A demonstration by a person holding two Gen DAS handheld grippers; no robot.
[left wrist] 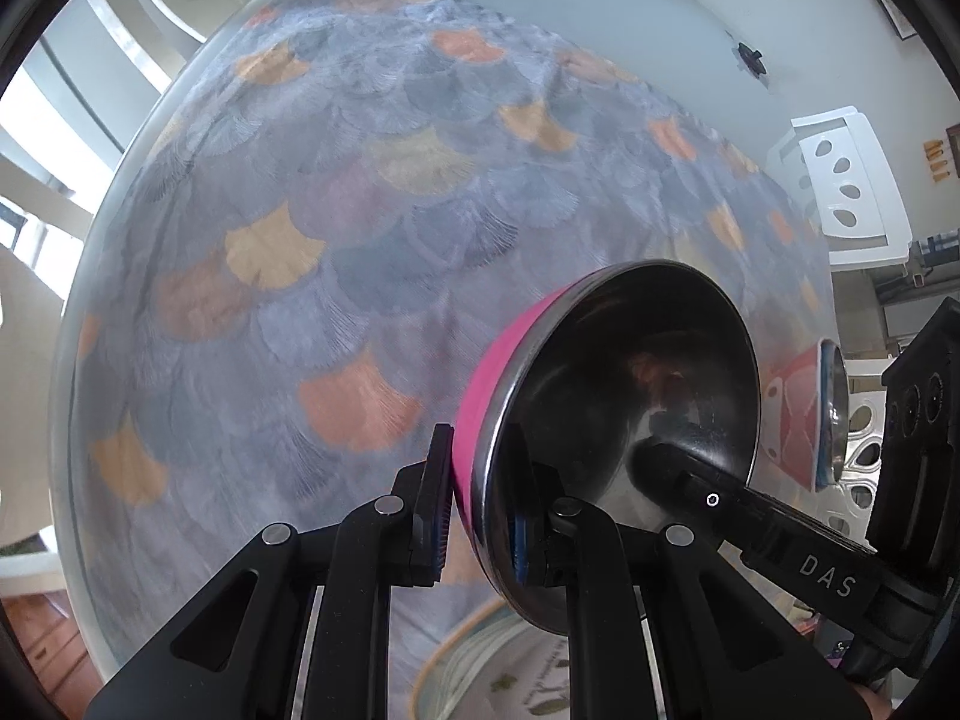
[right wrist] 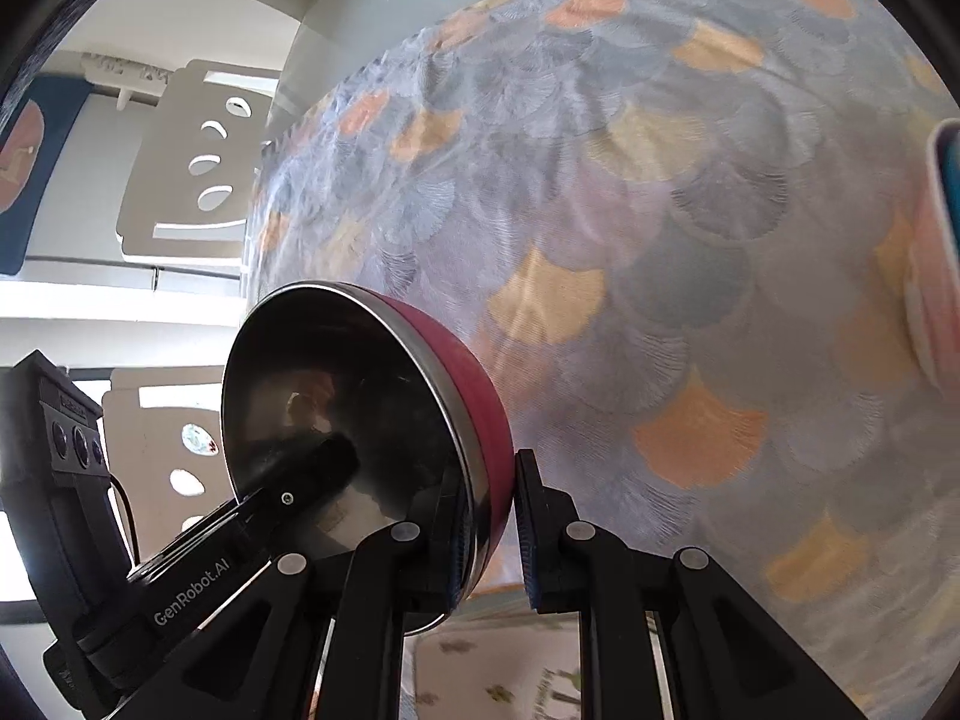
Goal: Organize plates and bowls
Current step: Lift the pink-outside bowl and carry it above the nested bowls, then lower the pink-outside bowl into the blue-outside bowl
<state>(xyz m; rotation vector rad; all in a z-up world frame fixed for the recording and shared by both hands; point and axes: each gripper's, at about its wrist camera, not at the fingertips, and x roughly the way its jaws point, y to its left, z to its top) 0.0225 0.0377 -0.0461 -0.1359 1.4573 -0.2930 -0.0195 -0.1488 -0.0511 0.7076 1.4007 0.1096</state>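
Observation:
A pink bowl with a shiny steel inside hangs tilted on edge above the table. My left gripper is shut on its rim, one pad on the pink wall and one inside. From the right, a finger of my other gripper reaches into the same bowl. In the right wrist view the pink bowl sits in my right gripper, which is shut on the rim too. There the left gripper's finger lies inside it.
A red-and-white patterned bowl with a blue rim stands to the right. A leaf-printed plate lies just under the grippers. The scale-patterned tablecloth lies under glass. White chairs stand beyond the table's edge.

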